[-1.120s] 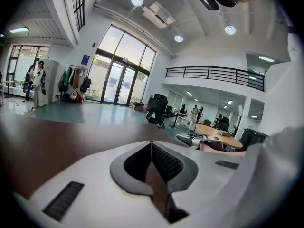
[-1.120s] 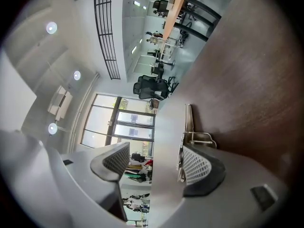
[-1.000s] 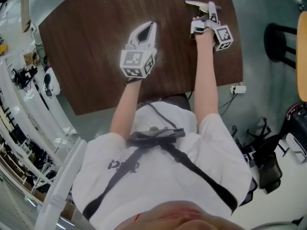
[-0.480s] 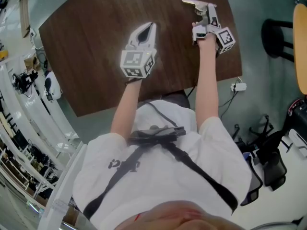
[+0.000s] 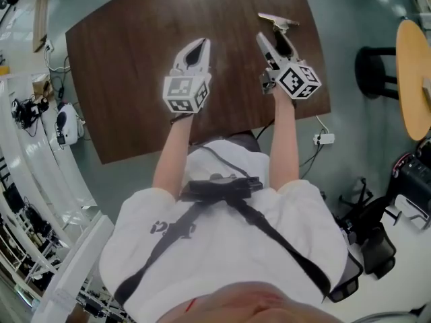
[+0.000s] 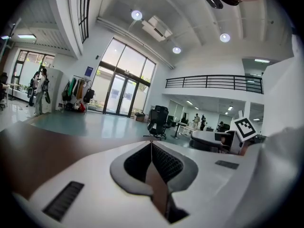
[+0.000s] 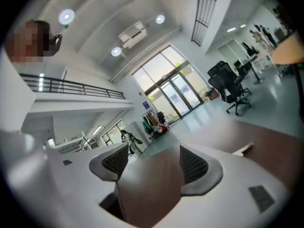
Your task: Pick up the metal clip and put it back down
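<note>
nearest, in the middle of the head view, the left gripper hangs over the table with its jaws pressed together on nothing; its own view shows them meeting at the tip. to its right the right gripper points toward the top of the frame, jaws a fair way apart and empty, and in its own view only bare wood shows between them. those jaws have just been closing in a little, on nothing. just beyond it the clip lies on the table near the top edge, apart from both jaws; in the right gripper view it sits at the right, outside the right-hand jaw

judging from this, the clip is already set down and the step in hand is getting the right gripper clear. to do it well, draw back along the line the jaws point, lifting and not sweeping sideways, since that gripper is near the clip and a sideways swing could nudge it. leave the jaws loose until well clear. the left gripper has no part in this and can rest where it is

a second ago the right gripper lay turned on its side at the top of the frame, right at the clip, and half a second ago much the same. now it has rolled upright and pulled back toward the lower frame, and the clip lies alone. the left gripper has shifted only a little
</note>
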A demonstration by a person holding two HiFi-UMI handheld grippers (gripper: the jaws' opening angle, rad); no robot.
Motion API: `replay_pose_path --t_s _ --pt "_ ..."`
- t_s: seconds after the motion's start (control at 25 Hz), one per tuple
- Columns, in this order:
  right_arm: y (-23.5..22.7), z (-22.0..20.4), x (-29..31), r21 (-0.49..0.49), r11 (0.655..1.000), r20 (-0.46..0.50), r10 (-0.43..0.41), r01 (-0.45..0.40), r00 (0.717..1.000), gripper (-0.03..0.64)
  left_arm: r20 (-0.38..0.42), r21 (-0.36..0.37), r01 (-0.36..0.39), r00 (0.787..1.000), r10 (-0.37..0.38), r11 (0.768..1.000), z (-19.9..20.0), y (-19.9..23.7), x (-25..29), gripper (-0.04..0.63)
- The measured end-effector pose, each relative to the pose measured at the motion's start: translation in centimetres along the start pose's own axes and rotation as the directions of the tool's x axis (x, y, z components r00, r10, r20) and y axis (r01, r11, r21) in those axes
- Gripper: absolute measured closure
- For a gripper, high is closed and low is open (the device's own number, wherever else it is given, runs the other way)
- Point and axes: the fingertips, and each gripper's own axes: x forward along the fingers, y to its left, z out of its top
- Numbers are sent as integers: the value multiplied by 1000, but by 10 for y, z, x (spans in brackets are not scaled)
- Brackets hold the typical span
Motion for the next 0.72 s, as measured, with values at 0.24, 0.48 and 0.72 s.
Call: replay_pose_path --t_s 0.24,0.48,0.72 --pt "107 -17 4 -354 934 -65 21 -42 998 372 75 33 -67 995 64 997 24 34 -69 581" --pt "197 -33 5 -519 850 -51 75 -90 996 483 140 58 -121 984 111 991 39 53 -131 581" --pt "292 -62 -12 -585 798 -43 148 -145 988 574 208 84 -155 969 134 984 58 59 -205 581"
